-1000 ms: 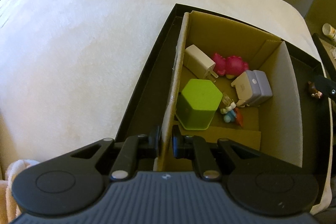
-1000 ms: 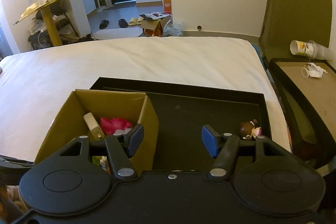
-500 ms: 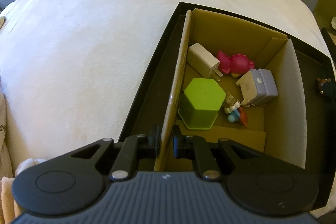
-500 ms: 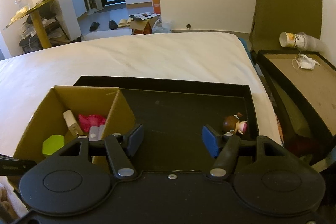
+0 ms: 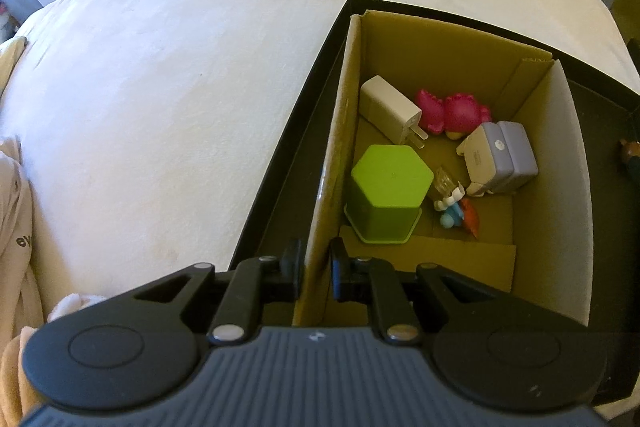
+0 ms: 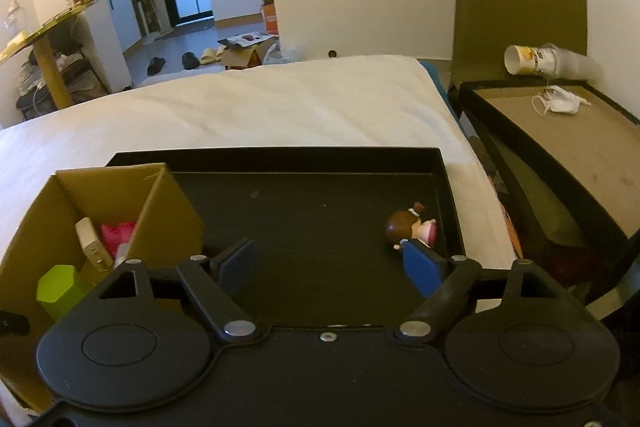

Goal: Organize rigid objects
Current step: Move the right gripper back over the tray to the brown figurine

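The bed [image 5: 168,67] carries a shallow black tray [image 6: 280,159], and its white cover lies bare to the left of and beyond the tray. A cardboard box [image 5: 440,39] stands in the tray's left end, its left wall close along the tray's left rim.

The left gripper [image 5: 315,269] pinches the near end of the box's left wall, one finger outside and one inside.

Box contents, left to right:
- A green hexagonal container [image 5: 386,193] stands near the left wall, at the near end.
- A white plug adapter [image 5: 390,115] lies tilted beyond it, prongs toward the right.
- A pink toy [image 5: 452,113] lies at the far end, touching the adapter.
- A small blue, white and orange figure [image 5: 456,211] lies just right of the green container.
- A white and lavender block [image 5: 498,159] sits against the right wall.

Right of the box, the tray floor is open across to its right rim. The right gripper [image 6: 332,263] hovers over this open floor with its fingers spread wide, holding nothing. A small doll figure [image 6: 410,229] with brown hair and a pink dress lies on its side near the tray's right rim, just beyond the right finger [image 6: 424,269].

Past the bed's right edge stands a black-rimmed side surface [image 6: 568,131] carrying a tipped paper cup [image 6: 528,61] and a face mask [image 6: 560,103].
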